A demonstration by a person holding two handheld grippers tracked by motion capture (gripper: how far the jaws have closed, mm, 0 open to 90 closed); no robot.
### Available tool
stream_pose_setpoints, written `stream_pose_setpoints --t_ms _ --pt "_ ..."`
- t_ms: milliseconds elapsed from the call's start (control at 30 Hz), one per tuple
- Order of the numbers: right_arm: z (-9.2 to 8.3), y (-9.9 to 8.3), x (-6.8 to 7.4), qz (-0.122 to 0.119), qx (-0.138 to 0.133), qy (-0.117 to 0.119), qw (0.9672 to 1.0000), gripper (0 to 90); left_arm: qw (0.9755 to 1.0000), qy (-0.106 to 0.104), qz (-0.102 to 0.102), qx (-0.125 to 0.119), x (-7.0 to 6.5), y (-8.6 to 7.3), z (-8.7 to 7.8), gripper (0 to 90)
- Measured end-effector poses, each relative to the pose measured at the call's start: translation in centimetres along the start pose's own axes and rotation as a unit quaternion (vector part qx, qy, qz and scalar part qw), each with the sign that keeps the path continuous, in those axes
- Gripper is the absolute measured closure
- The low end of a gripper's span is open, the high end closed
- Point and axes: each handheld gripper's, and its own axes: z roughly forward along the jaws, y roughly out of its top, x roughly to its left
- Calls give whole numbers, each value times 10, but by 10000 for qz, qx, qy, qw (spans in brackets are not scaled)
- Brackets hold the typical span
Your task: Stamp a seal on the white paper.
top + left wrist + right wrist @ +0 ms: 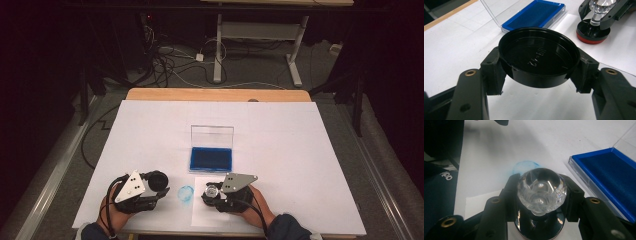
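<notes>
The left tongs (pixel 537 75) pinch a black lid (pixel 539 56) above the worktop (pixel 300 150), while the right tongs (pixel 540 192) clamp a stamp's clear knob (pixel 541 191) beside the blue ink pad (pixel 210 158).

The black lid (pixel 537 58) is glossy plastic. The stamp's knob (pixel 541 188) looks like clear faceted glass or acrylic. The blue pad (pixel 210 158) looks matt and velvety, in a clear plastic case (pixel 212 135). Paper sheet (pixel 200 212) is matt white.

Black lid (pixel 537 58); blue ink pad (pixel 210 158); clear stamp knob (pixel 541 188) (base rim seemingly red).
</notes>
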Motion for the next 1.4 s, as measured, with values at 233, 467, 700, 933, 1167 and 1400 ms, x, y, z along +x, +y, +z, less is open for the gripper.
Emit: stream_pose_setpoints --t_ms 233,467,700,933,1167,1400 --pt "1 0 0 19 -5 -3 10000 567 10000 11 0 -4 0 0 -1 361" --pt "1 0 0 7 -10 -15 10000 567 10000 14 -5 -10 0 0 -1 361" --pt "-3 6 2 -167 -45 23 9998 566 10000 38 -33 -50 1 0 -2 361" --pt "-22 27 3 -154 -440 -25 9989 566 10000 47 -37 -40 1 0 -2 361" --pt "-29 31 2 -167 -538 -61 9984 566 10000 46 -11 -11 0 0 -1 361" --pt "-27 28 1 -135 -519 -63 9985 565 10000 39 -8 -16 1 0 -2 361"
